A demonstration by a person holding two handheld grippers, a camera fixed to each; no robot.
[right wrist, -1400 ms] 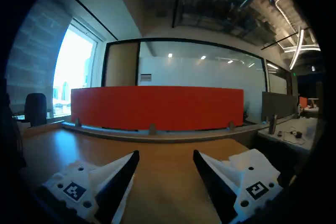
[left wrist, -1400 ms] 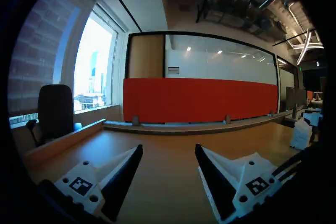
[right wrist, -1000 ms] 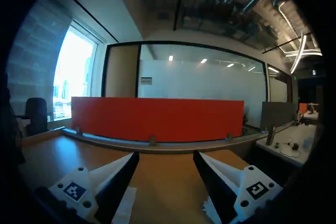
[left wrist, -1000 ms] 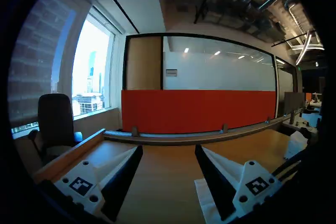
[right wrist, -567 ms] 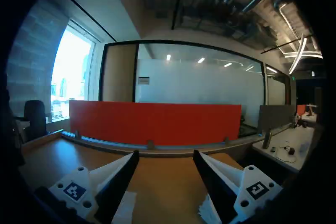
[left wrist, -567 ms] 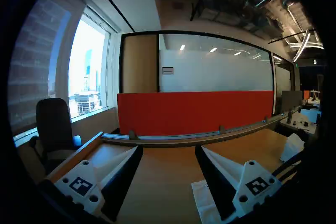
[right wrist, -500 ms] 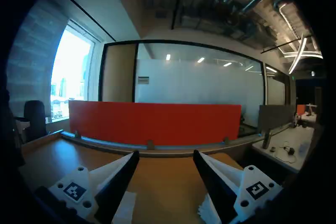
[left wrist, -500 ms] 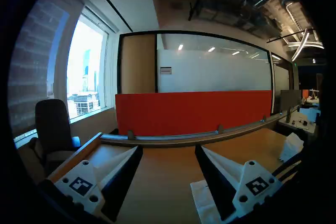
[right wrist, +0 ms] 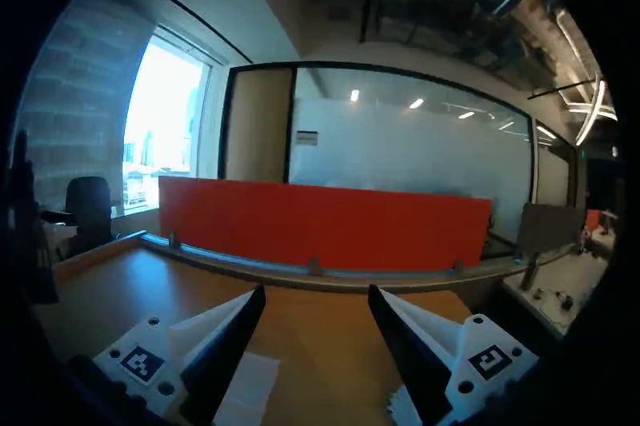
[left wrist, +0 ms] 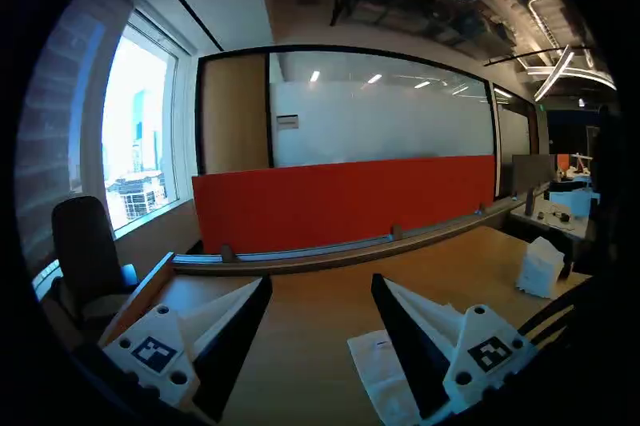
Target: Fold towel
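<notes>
In the left gripper view my left gripper (left wrist: 320, 298) is open above the wooden table (left wrist: 320, 330), nothing between its fingers. A flat white towel (left wrist: 376, 362) lies on the table just below and beside the right finger. A small white stack of folded cloth (left wrist: 540, 268) stands farther right. In the right gripper view my right gripper (right wrist: 316, 306) is open over the same table (right wrist: 320, 346). A white towel corner (right wrist: 248, 386) shows under its left finger, and another white cloth edge (right wrist: 400, 406) peeks out by the right finger.
A low red divider panel (left wrist: 344, 202) runs along the far table edge. A black office chair (left wrist: 80, 258) sits at the left by the window. Another desk with small items (right wrist: 560, 290) stands to the right. Bare wood lies ahead of both grippers.
Both grippers have pulled back and lifted slightly, so more white towel shows below them. The left gripper view has turned left, bringing the white stack further in. Both stay open.
</notes>
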